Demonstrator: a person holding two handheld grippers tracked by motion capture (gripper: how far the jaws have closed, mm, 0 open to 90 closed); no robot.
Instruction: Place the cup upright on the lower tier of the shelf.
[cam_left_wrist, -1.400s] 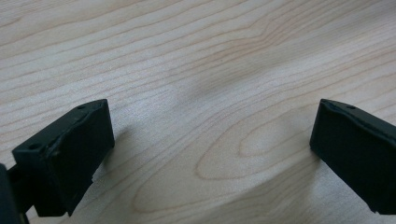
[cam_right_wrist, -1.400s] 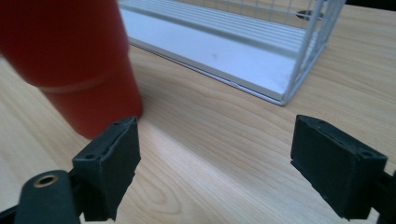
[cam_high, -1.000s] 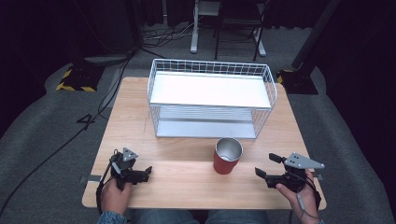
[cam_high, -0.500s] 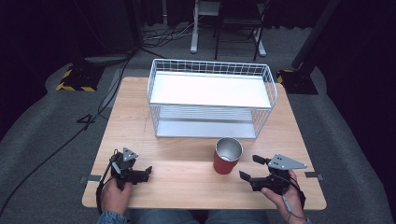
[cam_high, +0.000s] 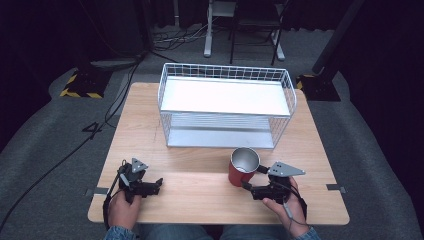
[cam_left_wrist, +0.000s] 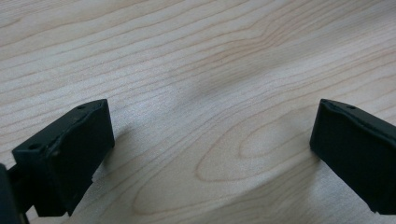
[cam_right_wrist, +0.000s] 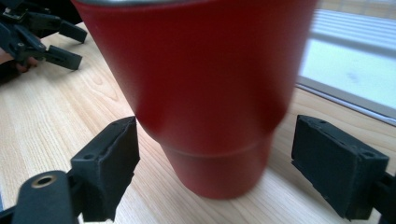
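1. Moved since the earlier frames: right tongs (cam_high: 248, 186), slid leftward along the table (cam_high: 200, 185) from well right of the red cup (cam_high: 243, 167) to right at its base. Left tongs (cam_high: 156, 184) unchanged, parked well left of the cup.
2. Left of the cup: left tongs (cam_left_wrist: 210, 140) spread wide over bare wood, holding nothing.
3. At the cup: stands upright on the table, just in front of the white wire rack (cam_high: 226, 105), steel lining visible at the open mouth.
4. Right of the cup: right tongs (cam_right_wrist: 215, 163) open wide, one jaw on each side of the cup's (cam_right_wrist: 205, 93) lower body, neither jaw yet pressing on it.
5. Step in hand, as judged: final approach to a grasp of the cup.
6. Next move, likely: push slightly further in, centre the jaws on the narrow foot or just above it, close evenly so as not to tip the cup, then lift.
7. Writing: no brand, label or lettering legible on the cup, rack or tongs.
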